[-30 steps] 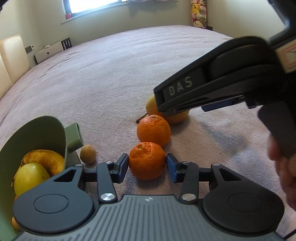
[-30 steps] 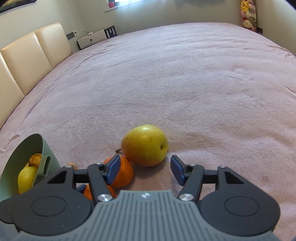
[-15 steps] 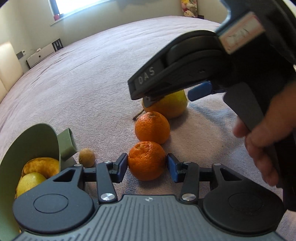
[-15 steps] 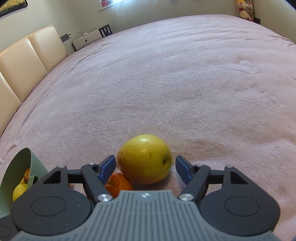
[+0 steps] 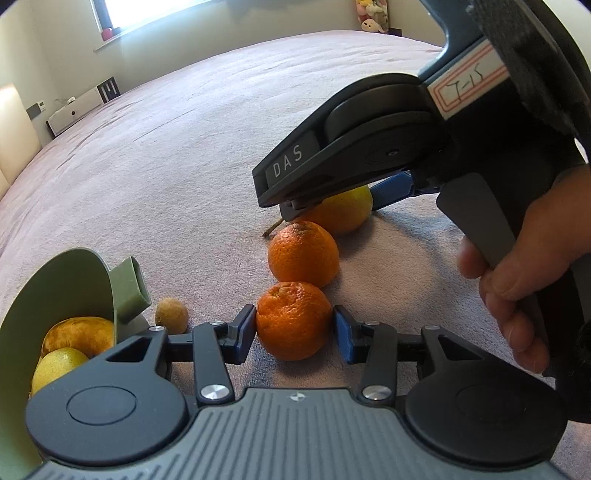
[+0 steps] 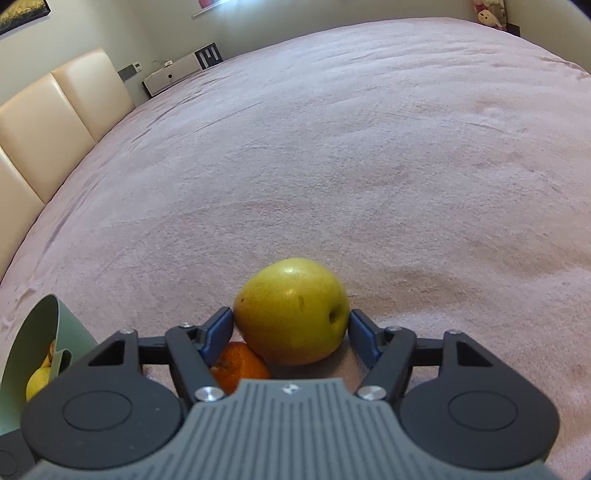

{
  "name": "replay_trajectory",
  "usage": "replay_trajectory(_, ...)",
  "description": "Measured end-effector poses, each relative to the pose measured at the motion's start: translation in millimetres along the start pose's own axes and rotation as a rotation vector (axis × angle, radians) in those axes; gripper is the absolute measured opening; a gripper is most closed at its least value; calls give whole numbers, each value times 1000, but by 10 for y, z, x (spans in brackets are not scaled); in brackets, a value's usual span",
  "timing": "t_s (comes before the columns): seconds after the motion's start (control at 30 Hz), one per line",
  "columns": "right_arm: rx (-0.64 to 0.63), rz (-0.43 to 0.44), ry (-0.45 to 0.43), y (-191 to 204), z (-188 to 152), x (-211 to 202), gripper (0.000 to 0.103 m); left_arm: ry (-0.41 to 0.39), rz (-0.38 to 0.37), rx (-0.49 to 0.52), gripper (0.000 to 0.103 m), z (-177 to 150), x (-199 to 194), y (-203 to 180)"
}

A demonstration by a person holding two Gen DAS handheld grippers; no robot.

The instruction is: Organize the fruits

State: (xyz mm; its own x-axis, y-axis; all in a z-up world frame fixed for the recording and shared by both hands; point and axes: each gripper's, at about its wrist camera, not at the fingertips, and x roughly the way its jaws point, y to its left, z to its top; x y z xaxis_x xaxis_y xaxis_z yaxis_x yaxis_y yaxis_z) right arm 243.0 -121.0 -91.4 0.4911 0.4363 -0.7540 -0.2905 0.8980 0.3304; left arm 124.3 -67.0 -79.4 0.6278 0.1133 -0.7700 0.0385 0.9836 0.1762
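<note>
On the pink bedspread my left gripper [image 5: 294, 322] closes on the near orange [image 5: 293, 332], and both blue pads touch its sides. A second orange [image 5: 303, 254] lies just beyond it, and behind that the yellow pear [image 5: 345, 218]. In the right wrist view my right gripper [image 6: 291, 320] is closing around the pear [image 6: 291, 306], with a pad against each side. An orange [image 6: 240, 365] shows under its left finger. A green bowl [image 5: 74, 280] at the left holds a brownish-yellow fruit [image 5: 77, 334] and a yellow one [image 5: 55, 365]. A small brown fruit [image 5: 171, 315] lies beside the bowl.
A person's hand [image 5: 517, 280] grips the right gripper's handle at the right of the left wrist view. A cream padded headboard [image 6: 55, 122] lines the bed's left side. A white unit [image 6: 177, 70] and plush toys [image 5: 371, 16] sit by the far walls. The bedspread [image 6: 332, 166] stretches far ahead.
The right gripper came down and forward until the pear sat between its pads, and its hand entered the left wrist view. The left gripper stayed around the near orange.
</note>
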Motion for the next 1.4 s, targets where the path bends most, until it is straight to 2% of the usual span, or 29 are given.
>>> replay_trajectory(0.43,42,-55,-53,-4,19,-244,65,-10,-32,-34,49,8,-123,86)
replay_trajectory(0.8,32,-96,-98,66,-31,-649,65,-74,-38,-39,49,35,-408,192)
replay_trajectory(1.1,-2,-73,-147,232,-114,-1053,61,-131,-27,-62,49,-36,-708,307)
replay_trajectory(1.17,-21,-63,-145,299,-134,-1087,52,-131,-26,-82,49,-61,-775,340)
replay_trajectory(1.2,-35,-60,-136,338,-146,-1088,17,-128,-27,-96,49,-78,-792,372)
replay_trajectory(1.23,-55,-63,-126,365,-165,-1075,0,-123,-31,-111,49,-97,-809,402)
replay_trajectory(1.4,-40,-73,-32,283,-337,-905,0,-101,-92,-148,49,-216,-863,467)
